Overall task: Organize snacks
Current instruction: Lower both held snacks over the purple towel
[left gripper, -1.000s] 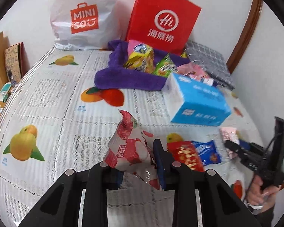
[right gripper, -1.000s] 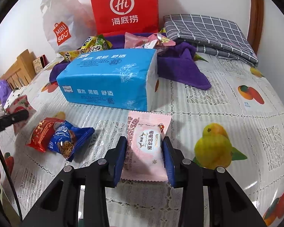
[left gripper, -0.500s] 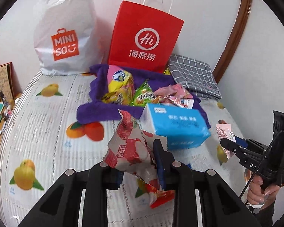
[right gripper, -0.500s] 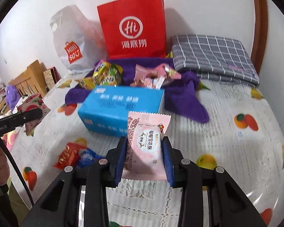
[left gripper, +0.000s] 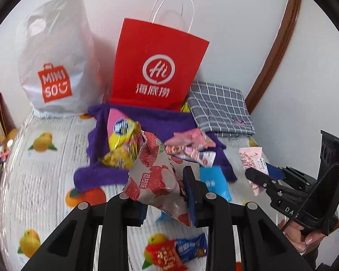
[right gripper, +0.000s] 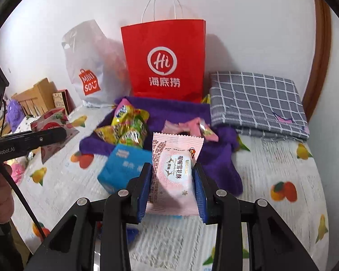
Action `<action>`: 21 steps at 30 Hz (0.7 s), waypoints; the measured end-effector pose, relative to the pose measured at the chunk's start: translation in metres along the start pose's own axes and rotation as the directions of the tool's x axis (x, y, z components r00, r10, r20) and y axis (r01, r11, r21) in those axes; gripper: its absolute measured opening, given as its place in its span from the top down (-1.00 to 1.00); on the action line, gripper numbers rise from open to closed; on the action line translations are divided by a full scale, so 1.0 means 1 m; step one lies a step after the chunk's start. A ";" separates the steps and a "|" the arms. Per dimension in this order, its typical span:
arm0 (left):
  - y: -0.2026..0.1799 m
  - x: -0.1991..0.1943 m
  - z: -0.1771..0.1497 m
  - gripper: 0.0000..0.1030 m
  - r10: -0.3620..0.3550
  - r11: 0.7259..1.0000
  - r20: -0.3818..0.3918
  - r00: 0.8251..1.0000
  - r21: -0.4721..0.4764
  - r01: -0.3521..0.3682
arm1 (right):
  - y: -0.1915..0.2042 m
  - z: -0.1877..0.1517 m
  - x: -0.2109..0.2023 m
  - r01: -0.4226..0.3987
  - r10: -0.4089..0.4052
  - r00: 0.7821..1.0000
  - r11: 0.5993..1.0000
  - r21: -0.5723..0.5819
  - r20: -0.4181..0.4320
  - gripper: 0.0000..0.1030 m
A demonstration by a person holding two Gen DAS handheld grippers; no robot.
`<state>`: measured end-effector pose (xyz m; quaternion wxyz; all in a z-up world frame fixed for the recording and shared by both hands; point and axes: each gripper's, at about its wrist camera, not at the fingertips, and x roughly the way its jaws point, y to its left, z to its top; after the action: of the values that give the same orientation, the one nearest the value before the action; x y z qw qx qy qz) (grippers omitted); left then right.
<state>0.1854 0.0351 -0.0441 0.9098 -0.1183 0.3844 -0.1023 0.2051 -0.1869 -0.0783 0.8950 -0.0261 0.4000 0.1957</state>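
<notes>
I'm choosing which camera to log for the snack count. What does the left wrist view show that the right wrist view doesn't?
Only the left wrist view: a red packet and blue packet lying on the tablecloth.
Only the right wrist view: wooden furniture and a purple plush toy.
Both: the red paper bag, the purple towel, the left gripper shut on the lychee snack bag, and the right gripper shut on the pink packet.

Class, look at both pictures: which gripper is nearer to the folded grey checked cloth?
Right. The right gripper, holding a pink packet, is just beside the checked cloth; the left gripper is farther over, towards the white bag.
</notes>
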 end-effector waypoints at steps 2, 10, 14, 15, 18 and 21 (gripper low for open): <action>-0.003 0.002 0.010 0.49 0.006 1.000 0.007 1.000 0.005 -0.006 | 0.000 0.015 0.003 -0.004 0.004 1.000 1.000 0.007 0.002 0.30; 0.004 0.023 0.050 0.49 0.023 0.999 0.013 1.000 -0.036 -0.023 | -0.010 0.072 0.029 -0.013 0.013 1.000 0.999 0.042 0.023 0.30; 0.011 0.038 0.065 0.49 0.003 0.996 0.004 1.000 -0.084 -0.002 | -0.018 0.094 0.049 -0.034 0.033 0.999 0.997 0.072 0.014 0.30; 0.012 0.042 0.069 0.49 0.002 0.996 0.002 1.000 -0.092 -0.002 | -0.019 0.099 0.054 -0.043 0.042 0.999 0.996 0.080 0.013 0.30; 0.011 0.051 0.080 0.48 0.005 0.996 0.020 1.000 -0.088 -0.004 | -0.020 0.109 0.063 -0.069 0.068 0.998 0.994 0.080 0.016 0.30; 0.010 0.061 0.091 0.48 0.044 0.996 0.042 0.998 -0.074 -0.040 | -0.017 0.117 0.074 -0.087 0.086 0.996 0.993 0.076 0.010 0.30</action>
<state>0.2941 0.0400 -0.0265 0.9150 -0.1455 0.3704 -0.0664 0.3385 -0.1547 -0.0545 0.8873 0.0262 0.4049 0.2190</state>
